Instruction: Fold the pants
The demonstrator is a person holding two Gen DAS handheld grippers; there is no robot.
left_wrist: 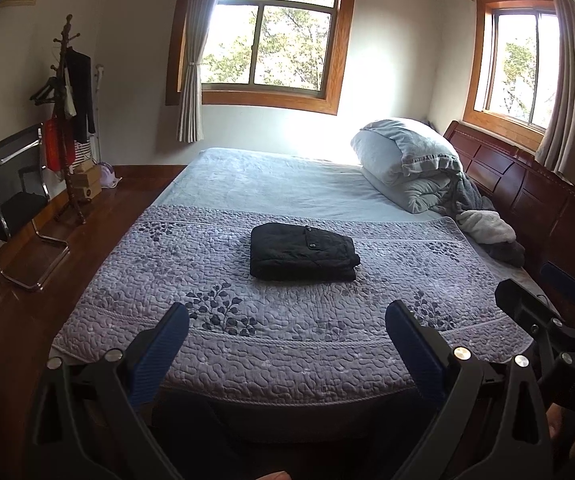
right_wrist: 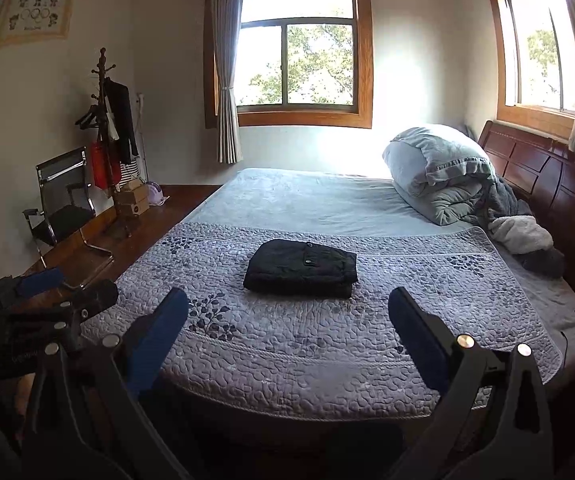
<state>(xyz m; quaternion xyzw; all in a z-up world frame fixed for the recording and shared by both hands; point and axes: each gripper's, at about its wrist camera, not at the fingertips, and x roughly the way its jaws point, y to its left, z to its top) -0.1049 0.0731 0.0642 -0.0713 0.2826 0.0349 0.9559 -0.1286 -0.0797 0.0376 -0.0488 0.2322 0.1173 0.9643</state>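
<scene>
Black pants (left_wrist: 304,251) are lying folded into a compact stack mid-bed on the quilt (left_wrist: 287,344) — both the left gripper (left_wrist: 287,330) and right gripper (right_wrist: 287,318) are hovering wide open, empty; folding appears finished, needing only withdrawal.

A quilted bedspread (left_wrist: 287,344) covers the bed, pillow (left_wrist: 403,152) near the headboard (left_wrist: 527,192).

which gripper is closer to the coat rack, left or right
Left. The coat rack stands on the far left by the wall; the left gripper is held on that side, and the right gripper is held beside it, further from the rack. Both are open and empty.
</scene>
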